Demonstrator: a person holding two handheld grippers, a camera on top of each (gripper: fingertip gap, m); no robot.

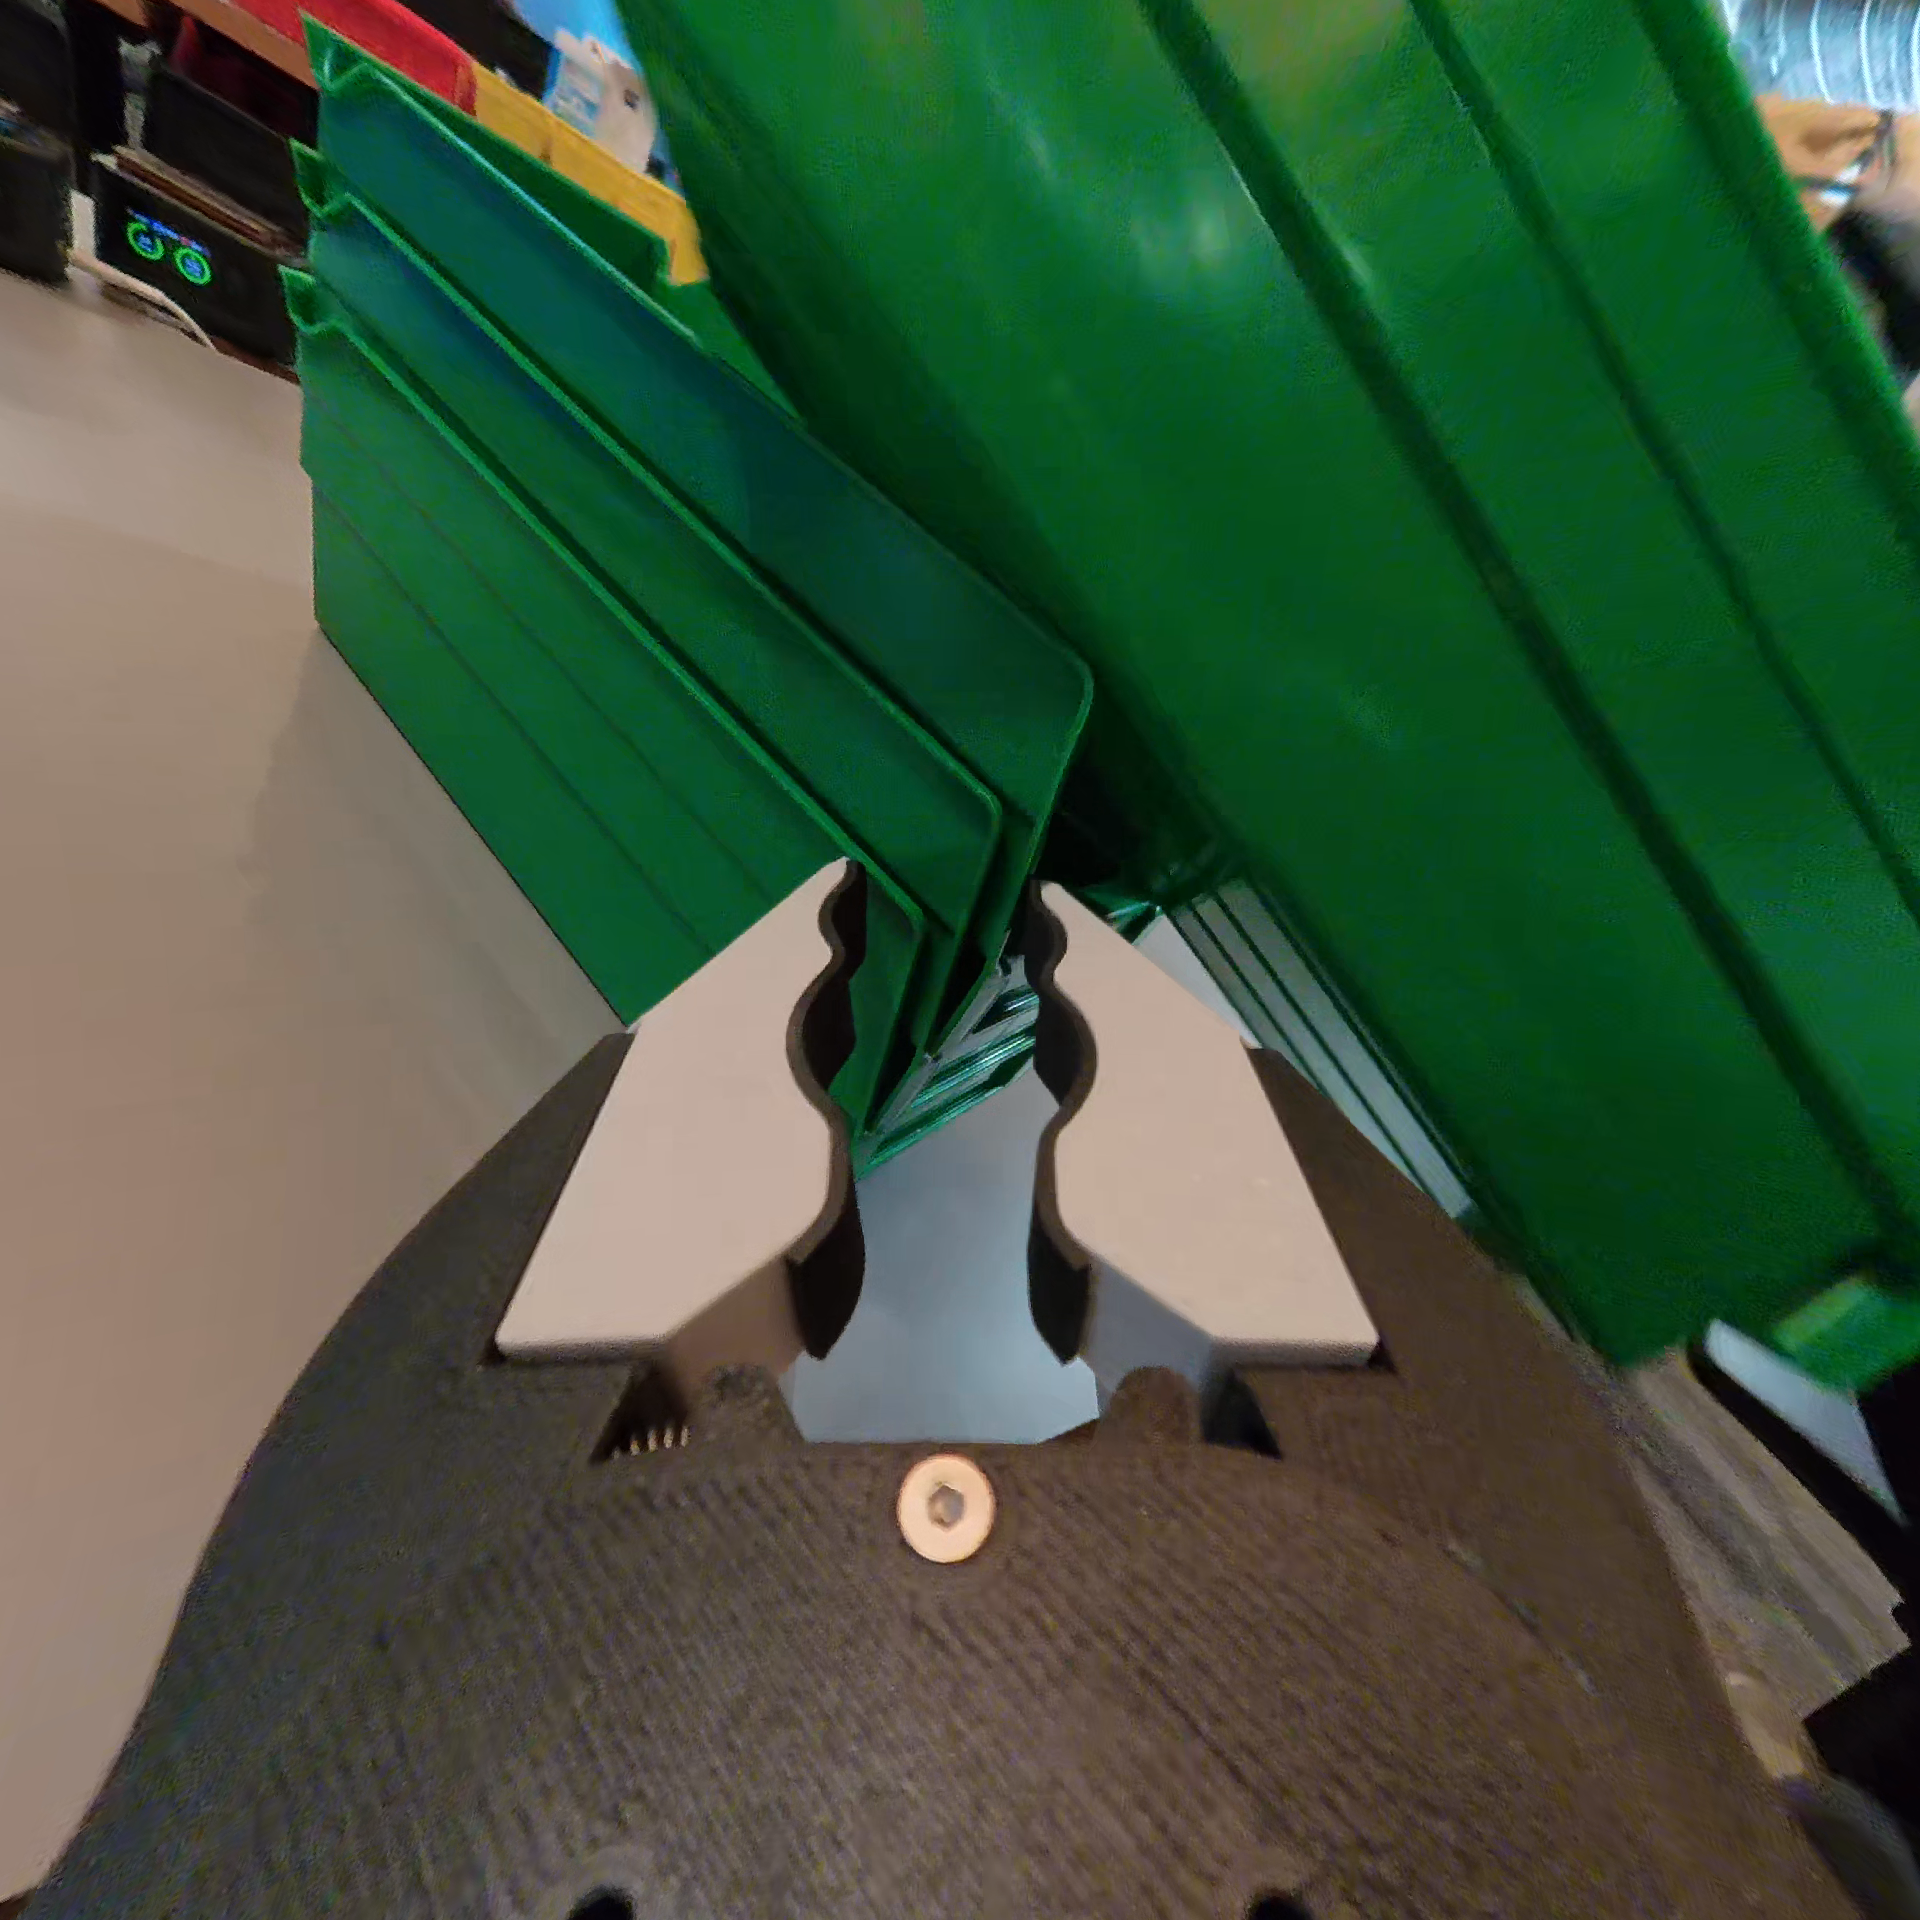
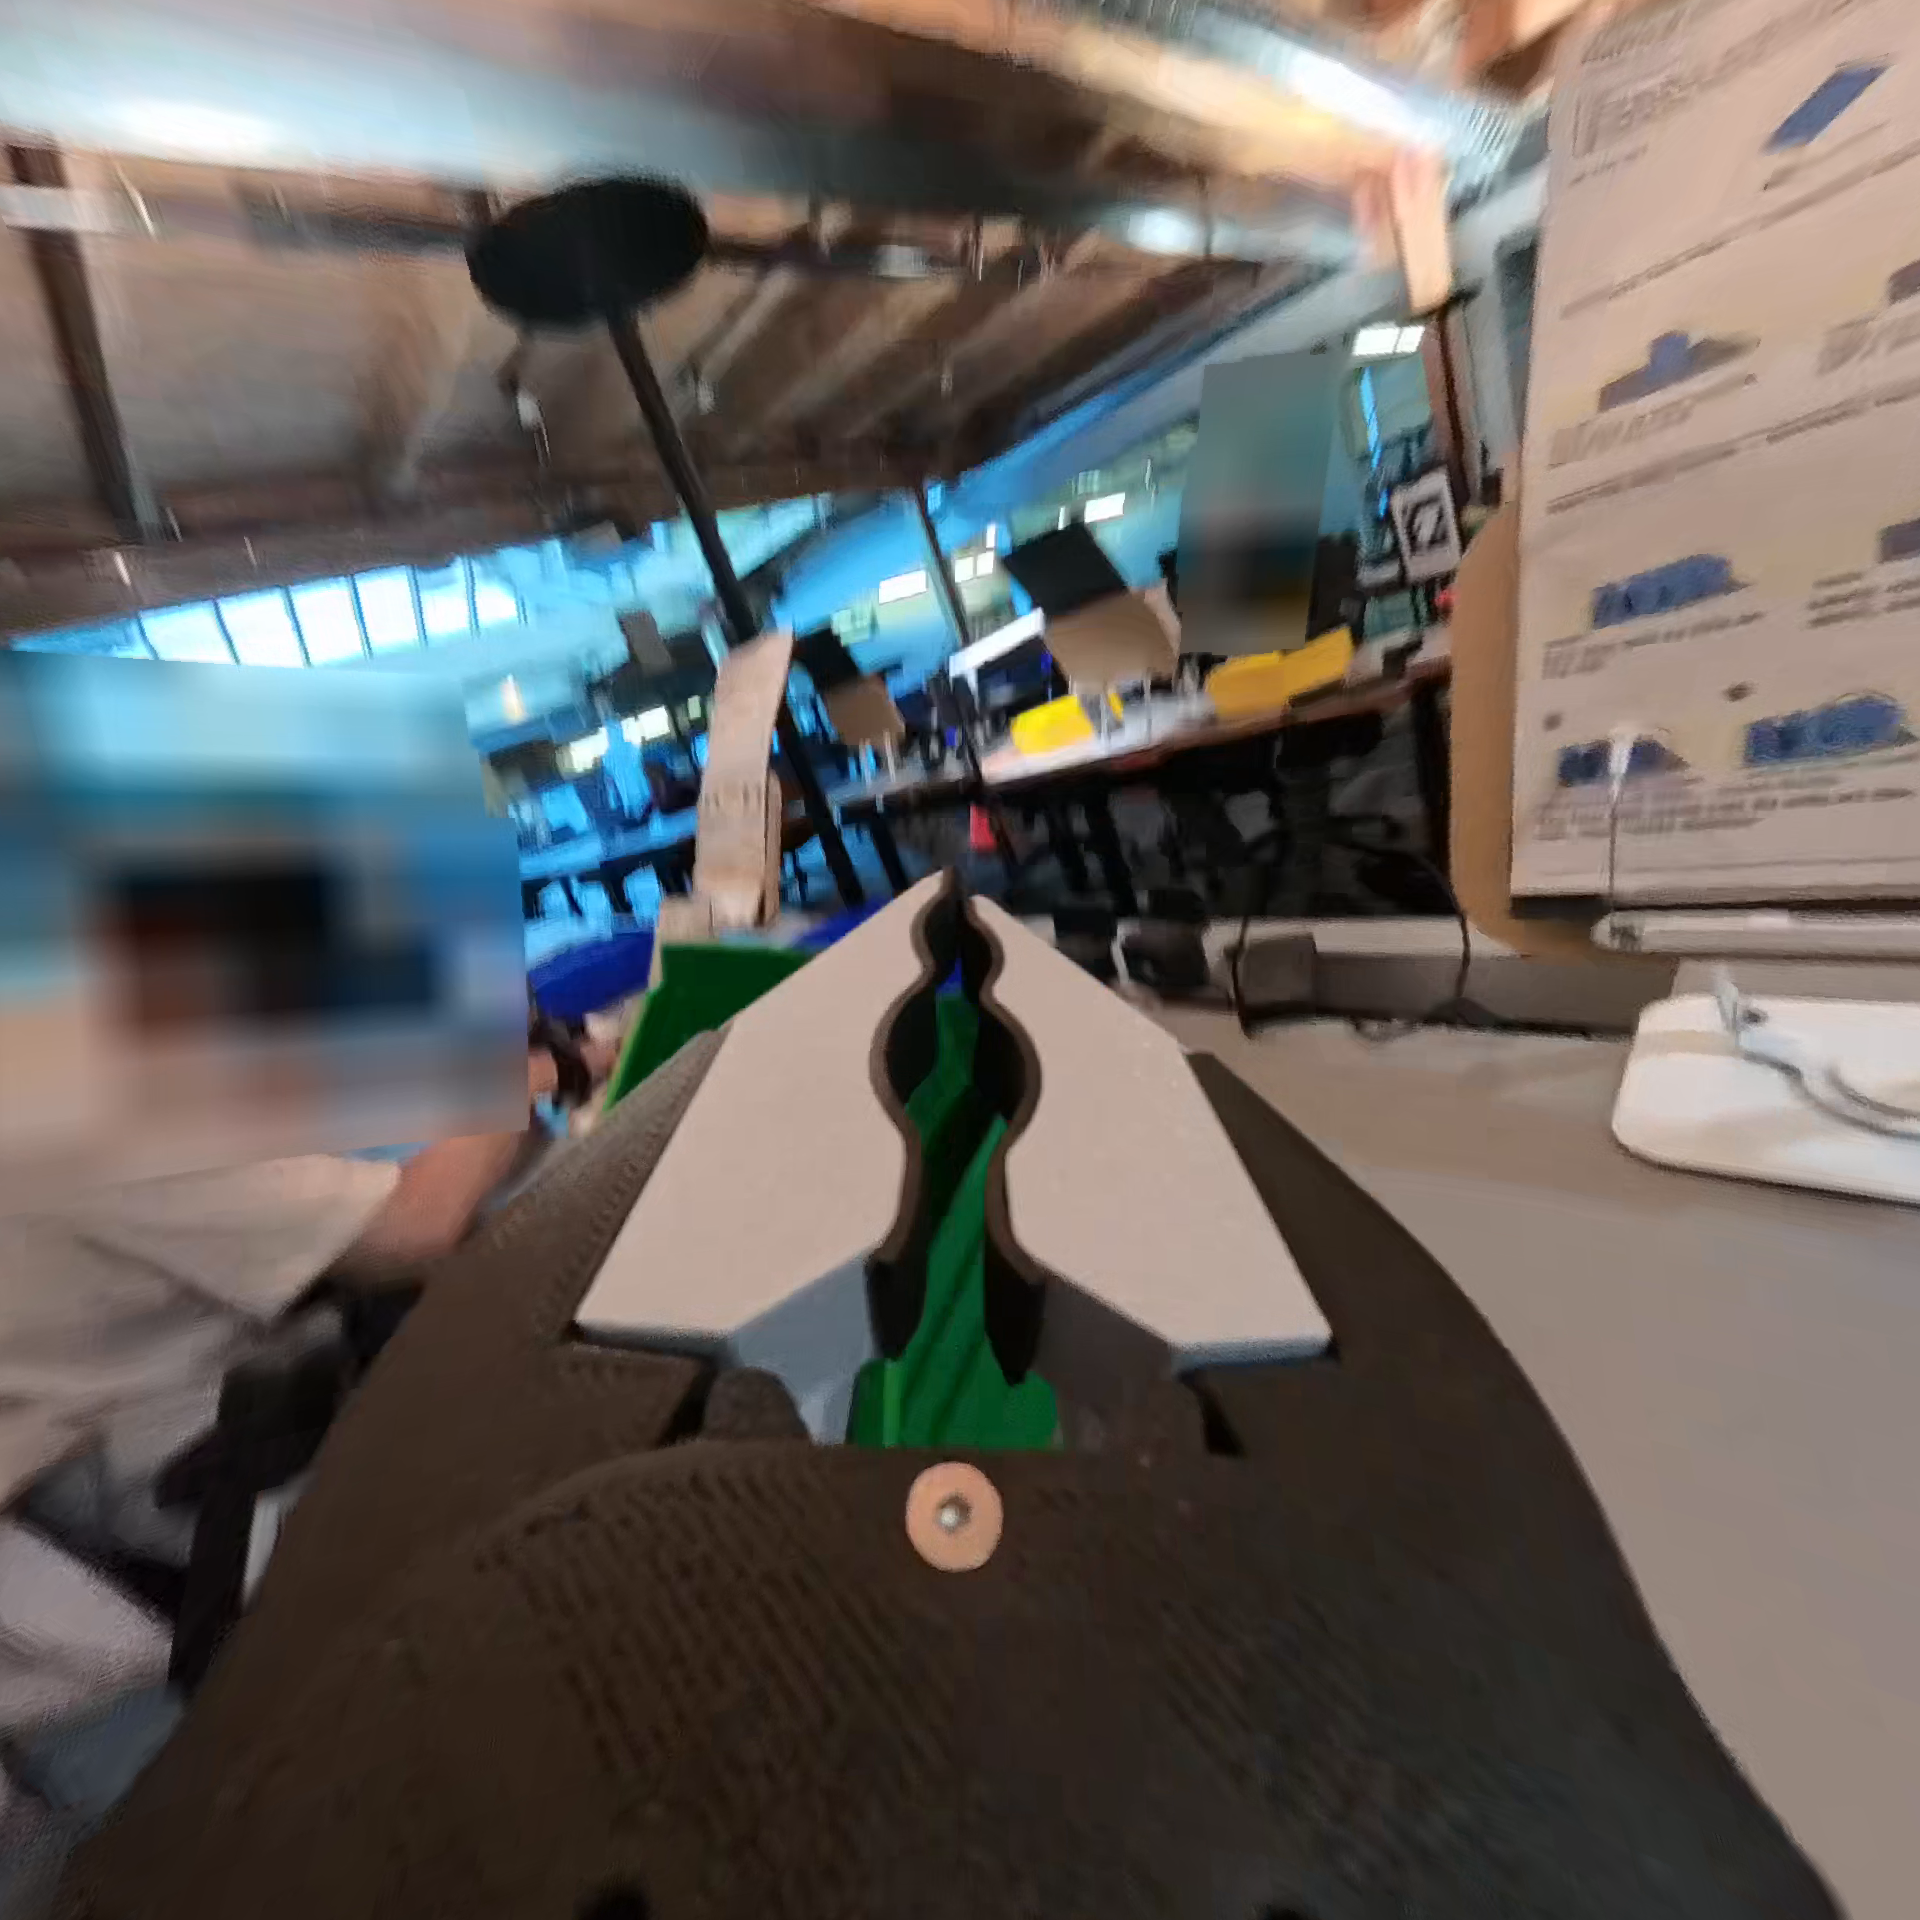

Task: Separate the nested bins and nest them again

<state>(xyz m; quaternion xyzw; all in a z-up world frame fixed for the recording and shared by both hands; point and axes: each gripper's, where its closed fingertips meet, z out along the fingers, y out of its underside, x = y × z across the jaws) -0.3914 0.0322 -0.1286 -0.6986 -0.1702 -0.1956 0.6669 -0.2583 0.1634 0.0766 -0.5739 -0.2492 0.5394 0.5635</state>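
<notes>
A stack of nested green bins (image 1: pixel 623 623) stands on the pale table (image 1: pixel 156 831). My left gripper (image 1: pixel 945 894) is shut on the corner rims of this stack, the walls wedged between its fingers. One separate green bin (image 1: pixel 1299 520) hangs tilted above and to the right of the stack, its ribbed outside facing me. My right gripper (image 2: pixel 954 904) is shut on a green bin wall (image 2: pixel 951 1299) that runs between its fingers; more green (image 2: pixel 686 997) shows to the left of them. The right wrist view is blurred.
Yellow and red bins (image 1: pixel 613 177) stand behind the stack. A dark device with a lit display (image 1: pixel 166 249) sits at the table's far left. In the right wrist view a cardboard box (image 2: pixel 1714 468) and a white object (image 2: pixel 1766 1091) stand at right; a person's sleeve (image 2: pixel 156 1299) is at left.
</notes>
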